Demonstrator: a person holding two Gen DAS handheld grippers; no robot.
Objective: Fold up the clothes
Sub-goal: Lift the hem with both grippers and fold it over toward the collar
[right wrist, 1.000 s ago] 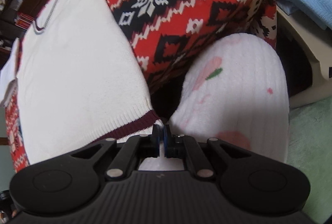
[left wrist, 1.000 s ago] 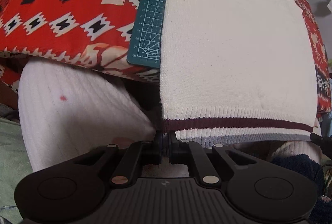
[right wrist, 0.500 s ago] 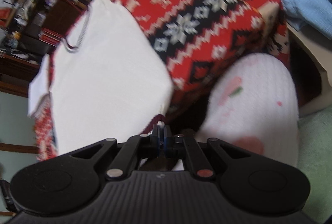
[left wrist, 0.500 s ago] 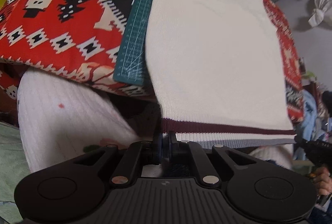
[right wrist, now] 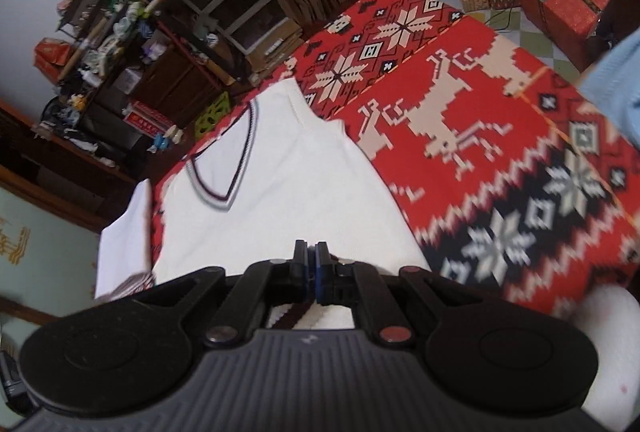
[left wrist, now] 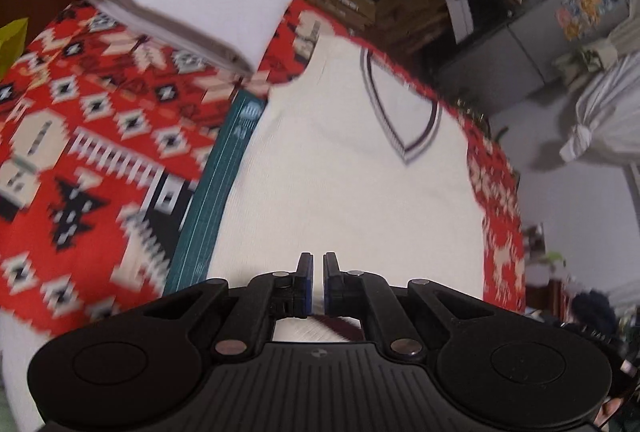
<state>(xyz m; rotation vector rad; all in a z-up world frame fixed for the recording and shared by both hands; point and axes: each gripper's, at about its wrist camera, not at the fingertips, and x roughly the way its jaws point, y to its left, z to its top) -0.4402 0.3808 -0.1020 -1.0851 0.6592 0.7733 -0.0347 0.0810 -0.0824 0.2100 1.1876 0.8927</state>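
A white knit vest (left wrist: 352,192) with a maroon-striped V-neck (left wrist: 404,148) lies flat on the red patterned tablecloth (left wrist: 80,152). My left gripper (left wrist: 317,272) hovers over the vest's near end, its fingers pinched on the ribbed, maroon-striped hem (left wrist: 320,324), which shows just behind the tips. In the right wrist view the vest (right wrist: 280,200) stretches away toward its collar. My right gripper (right wrist: 311,264) is shut on the hem (right wrist: 296,316) at the other corner.
A folded white cloth (left wrist: 192,0) sits at the far left of the table. A green cutting mat (left wrist: 216,200) peeks out along the vest's left side. Cluttered shelves (right wrist: 224,4) and wrapped gift boxes (right wrist: 560,4) stand beyond the table. A light blue cloth (right wrist: 616,80) lies at the right.
Both grippers have risen from below the table edge to above the tabletop, carrying the vest's hem up with them. The views now look across the whole vest.
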